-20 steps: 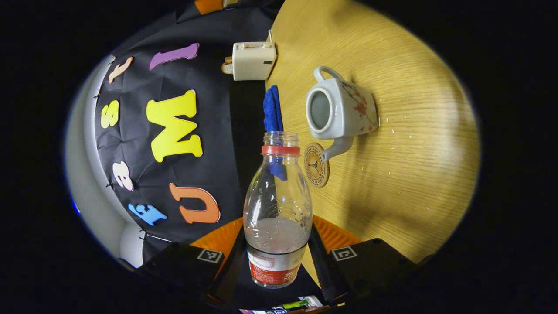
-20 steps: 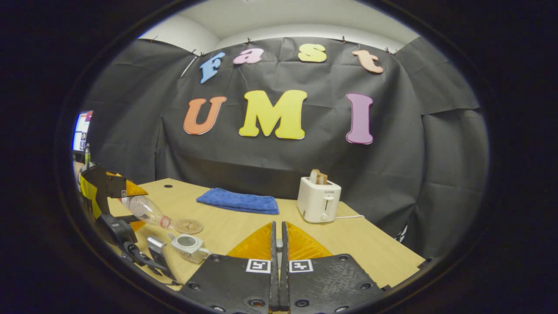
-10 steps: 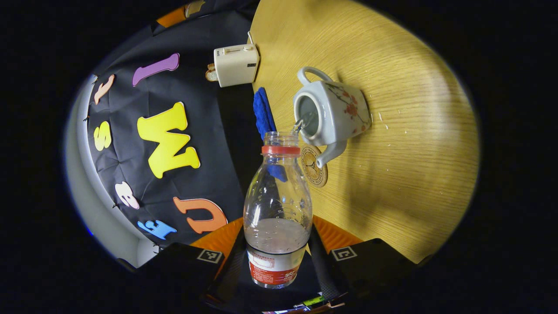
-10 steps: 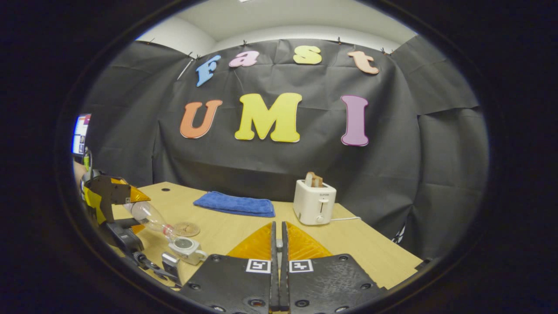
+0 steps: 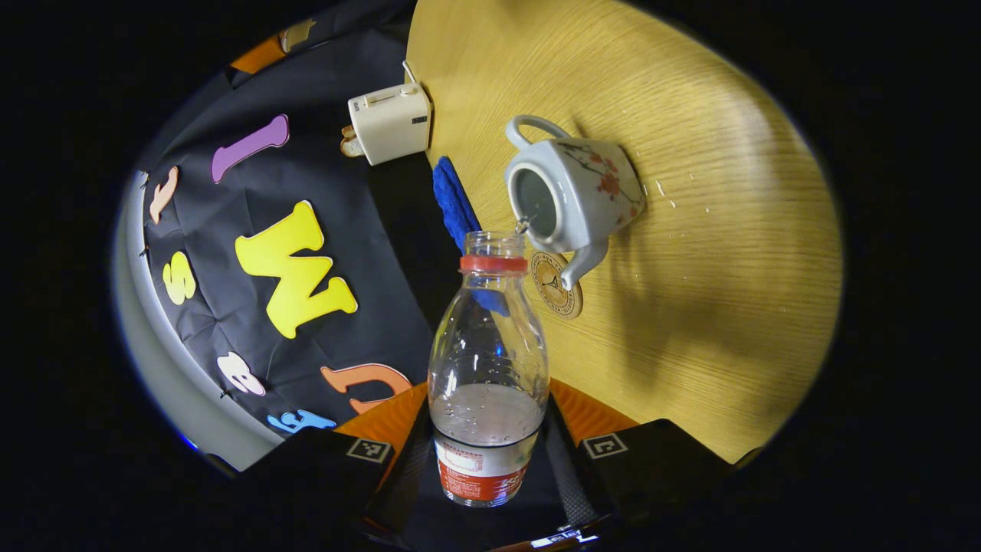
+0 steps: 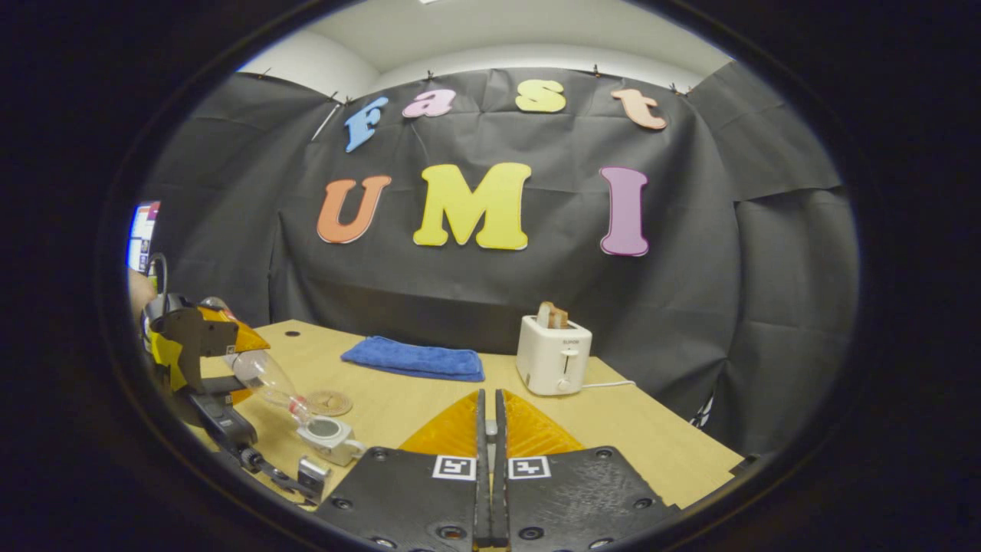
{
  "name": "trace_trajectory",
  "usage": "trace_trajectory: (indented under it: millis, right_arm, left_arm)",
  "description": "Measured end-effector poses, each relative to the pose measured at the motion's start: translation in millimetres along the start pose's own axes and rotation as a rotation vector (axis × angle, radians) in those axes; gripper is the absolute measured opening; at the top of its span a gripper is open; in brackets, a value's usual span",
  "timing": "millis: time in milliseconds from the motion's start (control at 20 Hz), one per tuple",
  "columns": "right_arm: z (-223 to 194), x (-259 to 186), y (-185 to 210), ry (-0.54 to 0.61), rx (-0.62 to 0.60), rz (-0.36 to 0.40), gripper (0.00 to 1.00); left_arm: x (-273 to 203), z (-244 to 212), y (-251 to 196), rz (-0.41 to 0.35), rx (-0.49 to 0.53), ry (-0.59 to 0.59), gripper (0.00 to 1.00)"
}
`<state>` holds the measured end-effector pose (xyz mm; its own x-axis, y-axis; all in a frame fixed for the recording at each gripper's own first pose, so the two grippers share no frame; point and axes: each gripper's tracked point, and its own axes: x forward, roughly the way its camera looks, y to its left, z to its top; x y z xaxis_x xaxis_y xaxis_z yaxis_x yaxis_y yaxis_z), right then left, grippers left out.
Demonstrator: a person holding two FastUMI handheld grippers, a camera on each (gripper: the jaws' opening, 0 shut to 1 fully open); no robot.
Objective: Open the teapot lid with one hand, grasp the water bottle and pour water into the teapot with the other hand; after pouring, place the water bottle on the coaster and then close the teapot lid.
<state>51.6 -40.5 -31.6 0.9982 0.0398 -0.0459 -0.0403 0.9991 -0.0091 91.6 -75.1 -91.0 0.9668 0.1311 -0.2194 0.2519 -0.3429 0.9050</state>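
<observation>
A: Left gripper?
B: Its 2 fingers are clamped on the water bottle, tipped mouth-down over the open teapot; a thin stream enters the opening.
A: Coaster?
B: On the table, just beside the teapot's spout.
A: Right gripper?
B: Fingers pressed together, raised over the table; whether they pinch the lid I can't tell.
A: Background?
B: Blue towel, toaster.

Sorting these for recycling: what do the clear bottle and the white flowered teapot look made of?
Clear bottle: thin transparent plastic, likely; see-through walls, moulded ribs, printed wrap label. White flowered teapot: glazed ceramic, probably; smooth opaque body, soft sheen, painted blossoms.
</observation>
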Motion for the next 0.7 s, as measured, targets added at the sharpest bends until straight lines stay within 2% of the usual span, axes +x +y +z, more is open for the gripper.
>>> trace_trajectory:
  millis: [250,300,350,700]
  right_arm:
    - [3.1,-3.1,-6.6,-0.012,-0.007,-0.008,0.01]
    - [2.0,-1.2,-9.0,-0.012,-0.007,-0.011,0.02]
    - [1.6,0.3,-13.2,-0.007,-0.001,-0.018,0.02]
    - [1.7,-1.3,-16.7,0.003,0.039,-0.004,0.02]
  left_arm:
    - [1.3,1.5,11.3,0.025,0.067,0.009,0.75]
    - [-0.3,1.5,14.7,0.040,0.089,0.015,0.80]
    - [-1.2,3.3,16.7,0.051,0.109,0.017,0.75]
    - [-8.4,7.3,38.4,0.132,0.214,0.044,0.75]
